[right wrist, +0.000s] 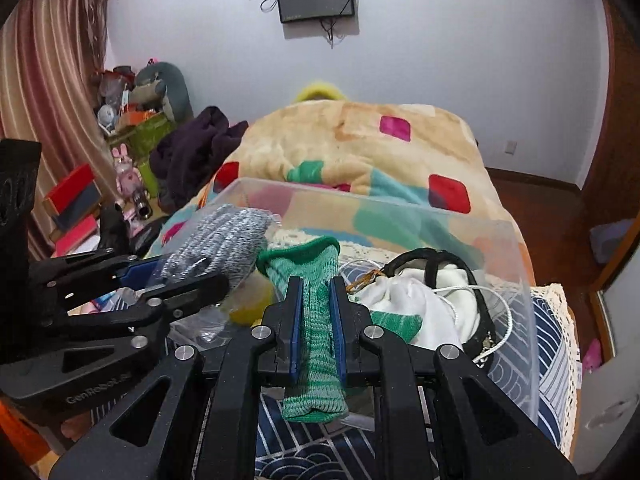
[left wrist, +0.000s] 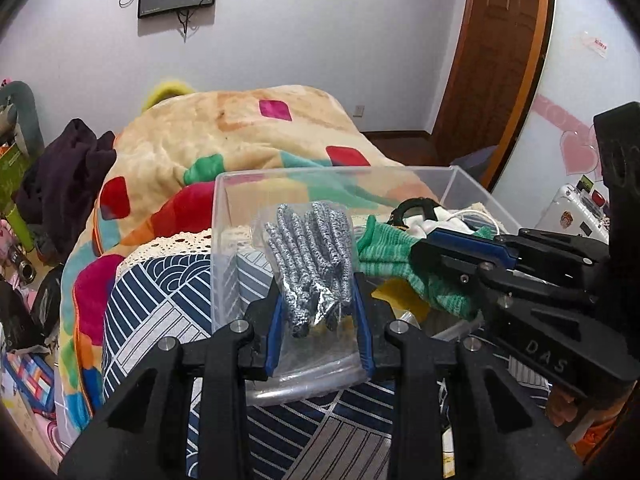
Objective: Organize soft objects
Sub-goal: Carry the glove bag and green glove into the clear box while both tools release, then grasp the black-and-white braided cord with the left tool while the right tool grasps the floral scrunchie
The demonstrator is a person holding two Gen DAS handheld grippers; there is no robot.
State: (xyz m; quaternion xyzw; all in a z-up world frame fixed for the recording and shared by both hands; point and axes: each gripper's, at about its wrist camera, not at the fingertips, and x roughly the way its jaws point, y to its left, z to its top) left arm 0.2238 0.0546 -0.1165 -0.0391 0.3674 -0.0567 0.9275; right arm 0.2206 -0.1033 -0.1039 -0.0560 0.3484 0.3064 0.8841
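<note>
My left gripper [left wrist: 318, 300] is shut on a clear plastic bag of grey knitted gloves [left wrist: 310, 248] and holds it upright at the near wall of a clear plastic bin [left wrist: 224, 216]. My right gripper [right wrist: 314, 292] is shut on a green knitted sock [right wrist: 316, 320], held over the same bin [right wrist: 516, 264]. The sock also shows in the left wrist view [left wrist: 384, 248], with the right gripper [left wrist: 424, 248] coming in from the right. The gloves [right wrist: 224, 240] and the left gripper [right wrist: 180, 276] show at the left of the right wrist view. White cloth [right wrist: 412, 300] and a black strap [right wrist: 476, 280] lie in the bin.
The bin stands on a blue and white patterned cloth [left wrist: 160, 304] on the bed. A colourful fleece blanket [left wrist: 224, 128] is piled behind it, with a dark purple garment [left wrist: 64, 168] at its left. Clutter [right wrist: 132, 120] fills the left floor. A wooden door [left wrist: 500, 48] is at the right.
</note>
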